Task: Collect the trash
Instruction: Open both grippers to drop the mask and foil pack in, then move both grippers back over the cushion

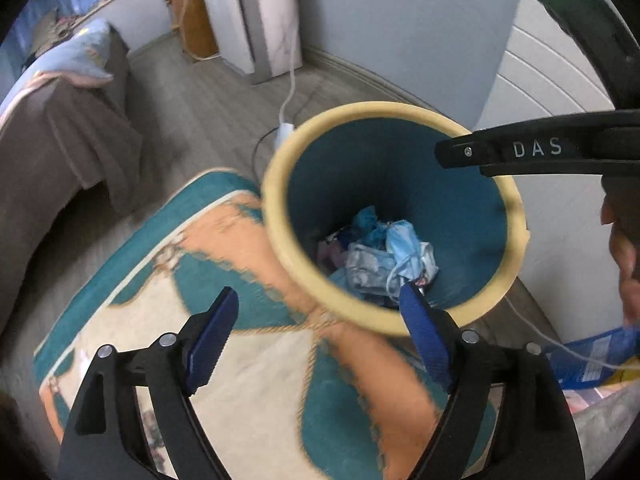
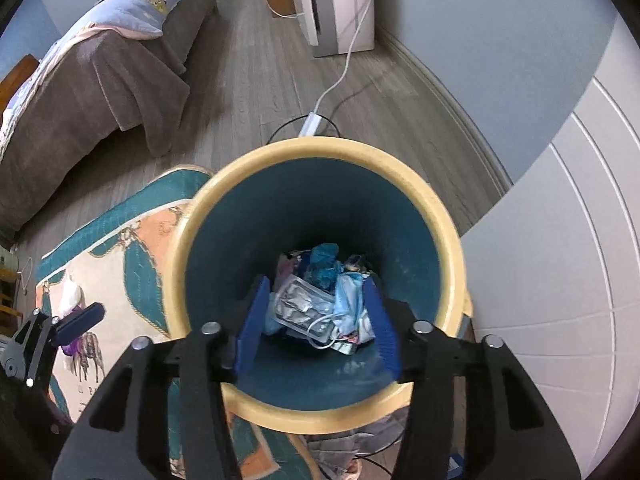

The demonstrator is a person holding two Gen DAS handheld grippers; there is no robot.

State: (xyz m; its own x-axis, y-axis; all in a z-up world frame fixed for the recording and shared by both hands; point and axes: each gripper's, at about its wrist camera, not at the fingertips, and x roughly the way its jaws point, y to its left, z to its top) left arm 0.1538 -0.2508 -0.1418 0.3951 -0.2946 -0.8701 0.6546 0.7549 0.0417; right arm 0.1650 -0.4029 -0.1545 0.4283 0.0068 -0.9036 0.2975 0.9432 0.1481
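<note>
Below, both wrist views look steeply down into a teal waste bin (image 2: 404, 240) with a cream rim, standing at the edge of a patterned rug (image 1: 256, 384) on a grey plank floor (image 2: 256, 92). Trash (image 2: 320, 304) lies at the bottom of the bin: crumpled blue face masks, a clear blister pack, teal wrappers and a thin white cord. The right gripper (image 2: 320, 322) hangs directly over the bin mouth, its blue fingers (image 2: 251, 328) parted on either side of the heap; nothing is clamped between them and they touch none of it. The left gripper (image 1: 320, 340) is spread wide over the near rim, one blue finger (image 1: 210, 342) above the rug and the other overlapping the bin's opening; it holds nothing. Seen from the left wrist, the black body of the right gripper crosses the upper right, and part of a hand (image 1: 628, 264) shows at the right edge beside a blue packet (image 1: 592, 356). Seen from the right wrist, the left gripper's tip appears low at the left above the rug. Behind the bin, a white cable (image 2: 352, 52) runs across the floor to a white appliance (image 2: 340, 0) against the wall; a bed (image 2: 100, 76) with a brown cover and blue quilt occupies the upper left, and a white panelled door (image 2: 560, 264) fills the right
</note>
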